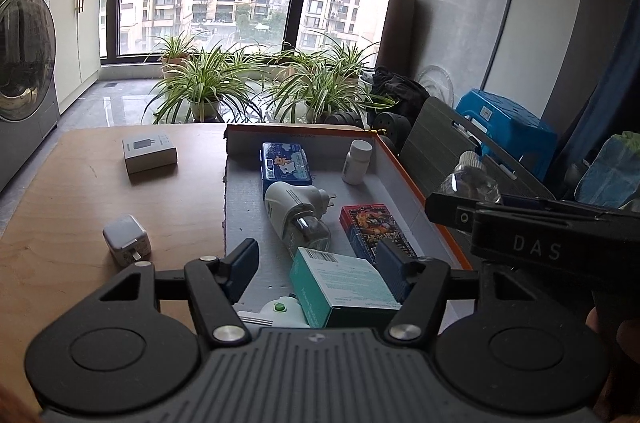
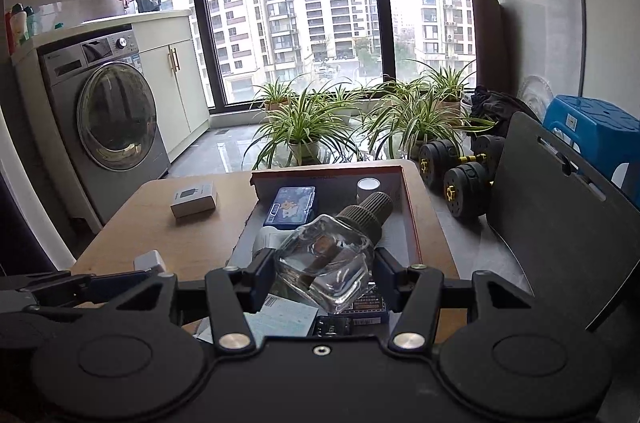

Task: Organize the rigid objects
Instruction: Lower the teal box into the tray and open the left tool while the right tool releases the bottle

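A shallow cardboard box lid (image 1: pixel 416 187) with an orange rim lies on the wooden table (image 1: pixel 80 207). In it are a blue tin (image 1: pixel 285 163), a white pill bottle (image 1: pixel 357 161), a white plug-in vaporizer (image 1: pixel 298 213), a red card box (image 1: pixel 370 227) and a teal box (image 1: pixel 344 287). My left gripper (image 1: pixel 320 267) is open above the teal box. My right gripper (image 2: pixel 324 277) is shut on a clear glass bottle (image 2: pixel 328 263), held above the lid (image 2: pixel 410 215); it also shows in the left wrist view (image 1: pixel 470 179).
A white charger cube (image 1: pixel 127 240) and a grey-white small box (image 1: pixel 149 151) lie on the table left of the lid. A dark chair (image 2: pixel 560 223), dumbbells (image 2: pixel 460 171), potted plants (image 2: pixel 304 127) and a washing machine (image 2: pixel 108 127) stand around.
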`<state>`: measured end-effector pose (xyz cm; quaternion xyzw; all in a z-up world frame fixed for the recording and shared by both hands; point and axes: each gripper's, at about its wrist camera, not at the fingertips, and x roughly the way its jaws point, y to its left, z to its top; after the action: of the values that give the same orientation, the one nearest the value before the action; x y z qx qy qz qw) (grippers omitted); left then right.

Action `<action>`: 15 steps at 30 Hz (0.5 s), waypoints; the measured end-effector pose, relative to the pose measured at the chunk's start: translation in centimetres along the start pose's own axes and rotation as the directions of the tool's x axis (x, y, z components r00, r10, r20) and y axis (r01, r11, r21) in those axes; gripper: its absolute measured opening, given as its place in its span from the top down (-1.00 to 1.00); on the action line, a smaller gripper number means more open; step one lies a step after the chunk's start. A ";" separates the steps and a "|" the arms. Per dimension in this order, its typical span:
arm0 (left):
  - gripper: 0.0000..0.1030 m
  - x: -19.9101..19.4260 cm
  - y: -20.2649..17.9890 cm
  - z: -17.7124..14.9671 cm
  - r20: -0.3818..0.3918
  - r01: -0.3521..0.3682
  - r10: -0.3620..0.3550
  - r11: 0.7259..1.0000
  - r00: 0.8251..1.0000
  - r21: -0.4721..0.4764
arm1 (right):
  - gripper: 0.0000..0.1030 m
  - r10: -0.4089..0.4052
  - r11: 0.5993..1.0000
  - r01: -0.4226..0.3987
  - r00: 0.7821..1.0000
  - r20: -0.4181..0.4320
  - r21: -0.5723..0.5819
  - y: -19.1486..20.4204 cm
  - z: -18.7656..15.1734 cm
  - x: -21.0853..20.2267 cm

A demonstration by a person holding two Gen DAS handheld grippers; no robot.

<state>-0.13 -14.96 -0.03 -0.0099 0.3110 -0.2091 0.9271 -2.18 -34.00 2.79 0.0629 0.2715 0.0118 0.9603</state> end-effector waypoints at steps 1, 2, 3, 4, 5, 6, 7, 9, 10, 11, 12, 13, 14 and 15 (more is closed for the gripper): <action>-0.27 -0.1 0.1 0.0 0.000 -0.003 0.003 1.000 1.000 0.002 | -0.26 0.000 1.000 0.000 1.000 -0.002 -0.001 0.1 0.0 0.1; -0.27 -0.1 0.2 0.0 0.000 -0.004 0.004 1.000 1.000 0.002 | -0.26 0.002 1.000 -0.002 1.000 -0.004 -0.001 0.1 0.0 0.2; -0.27 -0.2 0.3 0.0 0.000 -0.006 0.006 1.000 1.000 0.001 | -0.26 0.003 1.000 -0.003 1.000 -0.007 0.000 0.1 0.1 0.3; -0.27 -0.3 0.4 0.0 0.001 -0.007 0.007 1.000 1.000 -0.001 | -0.26 0.002 1.000 -0.002 1.000 -0.011 -0.001 0.1 0.1 0.4; -0.30 -0.4 0.5 0.0 0.002 -0.009 0.009 1.000 1.000 -0.003 | -0.26 0.002 1.000 -0.002 1.000 -0.014 -0.003 0.2 0.1 0.6; -0.30 -0.5 0.7 0.0 0.003 -0.012 0.012 1.000 1.000 -0.006 | -0.26 0.005 1.000 -0.005 1.000 -0.017 -0.004 0.3 0.2 0.8; -0.31 -0.6 0.9 0.1 0.005 -0.016 0.016 1.000 1.000 -0.007 | -0.26 0.008 1.000 -0.008 1.000 -0.021 -0.003 0.4 0.2 0.9; -0.35 -0.8 1.1 0.1 0.007 -0.025 0.025 1.000 1.000 -0.007 | -0.26 0.012 1.000 -0.012 1.000 -0.028 -0.005 0.7 0.2 1.3; -0.36 -0.9 1.3 0.2 0.006 -0.028 0.028 1.000 1.000 -0.008 | -0.26 0.014 1.000 -0.014 0.999 -0.035 -0.008 0.9 0.3 1.6; -0.38 -0.9 1.5 0.2 0.006 -0.031 0.032 0.999 0.999 -0.011 | -0.26 0.016 1.000 -0.016 0.999 -0.041 -0.011 1.1 0.3 1.8; -0.38 -1.0 1.7 0.2 0.007 -0.035 0.036 0.999 0.999 -0.015 | -0.26 0.018 1.000 -0.018 0.999 -0.045 -0.013 1.2 0.3 2.0; -0.39 -1.1 1.9 0.2 0.008 -0.039 0.039 0.999 0.999 -0.018 | -0.26 0.019 1.000 -0.020 0.999 -0.050 -0.015 1.4 0.3 2.2; -0.40 -1.2 2.1 0.3 0.008 -0.043 0.043 0.999 0.999 -0.022 | -0.26 0.018 1.000 -0.019 0.998 -0.053 -0.018 1.6 0.3 2.4; -0.40 -1.2 2.3 0.3 0.009 -0.047 0.048 0.999 0.999 -0.026 | -0.26 0.017 1.000 -0.018 0.999 -0.051 -0.019 1.7 0.3 2.5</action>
<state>0.04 -12.37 0.55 -0.0153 0.3093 -0.1830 0.9331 0.17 -32.20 1.94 0.0555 0.2954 0.0246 0.9534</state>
